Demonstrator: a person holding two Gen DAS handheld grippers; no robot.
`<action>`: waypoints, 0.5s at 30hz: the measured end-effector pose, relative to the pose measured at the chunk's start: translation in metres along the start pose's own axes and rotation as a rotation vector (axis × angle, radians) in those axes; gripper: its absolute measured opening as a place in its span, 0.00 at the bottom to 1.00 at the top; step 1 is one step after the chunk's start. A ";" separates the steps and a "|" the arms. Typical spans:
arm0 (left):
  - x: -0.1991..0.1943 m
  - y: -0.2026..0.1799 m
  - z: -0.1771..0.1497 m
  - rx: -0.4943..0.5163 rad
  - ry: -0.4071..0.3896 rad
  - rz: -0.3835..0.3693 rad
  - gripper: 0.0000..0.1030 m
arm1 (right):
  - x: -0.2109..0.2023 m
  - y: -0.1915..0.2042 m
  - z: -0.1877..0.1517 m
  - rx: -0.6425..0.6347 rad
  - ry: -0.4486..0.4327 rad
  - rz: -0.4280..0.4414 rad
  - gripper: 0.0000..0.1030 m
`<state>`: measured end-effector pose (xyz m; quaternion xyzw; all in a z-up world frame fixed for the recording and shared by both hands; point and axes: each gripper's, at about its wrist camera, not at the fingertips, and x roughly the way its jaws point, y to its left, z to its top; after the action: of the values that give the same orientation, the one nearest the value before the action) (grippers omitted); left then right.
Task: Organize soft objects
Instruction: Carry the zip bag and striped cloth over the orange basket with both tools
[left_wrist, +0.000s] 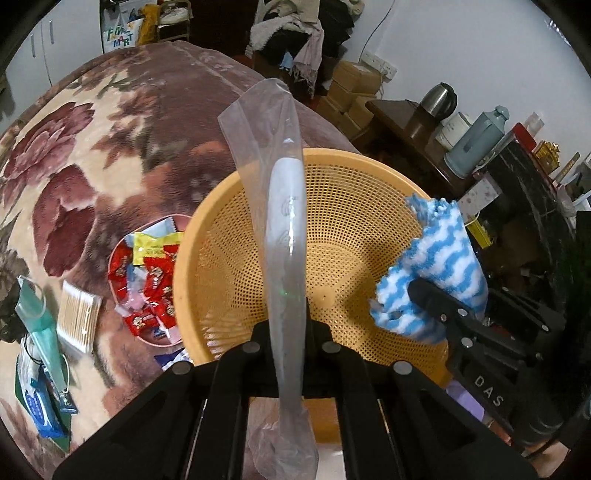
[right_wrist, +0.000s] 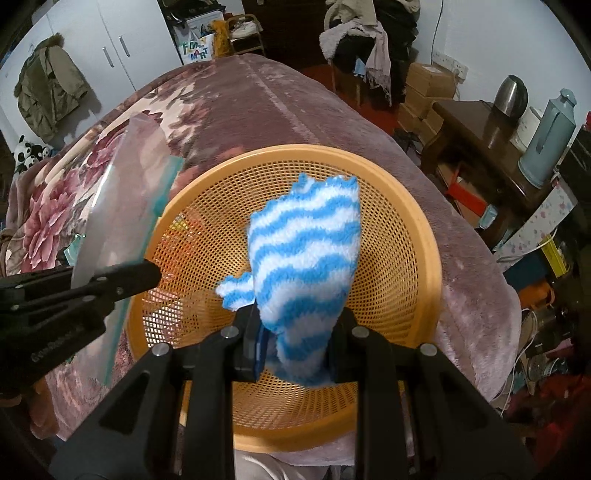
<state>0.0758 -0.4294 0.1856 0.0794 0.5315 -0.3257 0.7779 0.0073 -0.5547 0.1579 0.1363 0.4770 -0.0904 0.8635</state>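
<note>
My left gripper (left_wrist: 286, 332) is shut on a clear plastic bag (left_wrist: 280, 206) that stands edge-on above the orange mesh basket (left_wrist: 351, 236). My right gripper (right_wrist: 295, 332) is shut on a fluffy blue-and-white striped sock (right_wrist: 306, 251) and holds it over the basket's (right_wrist: 399, 229) inside. The sock (left_wrist: 439, 258) and the right gripper (left_wrist: 436, 299) also show at the basket's right rim in the left wrist view. The bag (right_wrist: 122, 210) and the left gripper (right_wrist: 122, 277) show at the basket's left rim in the right wrist view. The basket looks empty below them.
The basket sits on a floral blanket (left_wrist: 92, 166) on a bed. Left of it lie a pink dish of red snack packets (left_wrist: 147, 280), a pack of cotton swabs (left_wrist: 77, 317) and flat packets (left_wrist: 40, 369). A dark side table with kettle and flask (left_wrist: 472, 140) stands at the right.
</note>
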 end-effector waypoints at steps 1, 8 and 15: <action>0.002 -0.001 0.001 0.000 0.003 -0.003 0.02 | 0.001 -0.002 0.001 0.002 0.002 0.001 0.24; 0.022 -0.005 0.005 -0.004 0.035 -0.001 0.02 | 0.007 -0.011 0.003 0.018 0.014 0.003 0.24; 0.038 -0.005 0.008 -0.019 0.064 -0.015 0.02 | 0.013 -0.015 0.003 0.035 0.026 0.005 0.24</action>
<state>0.0877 -0.4529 0.1561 0.0787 0.5598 -0.3238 0.7587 0.0126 -0.5706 0.1463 0.1539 0.4861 -0.0946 0.8550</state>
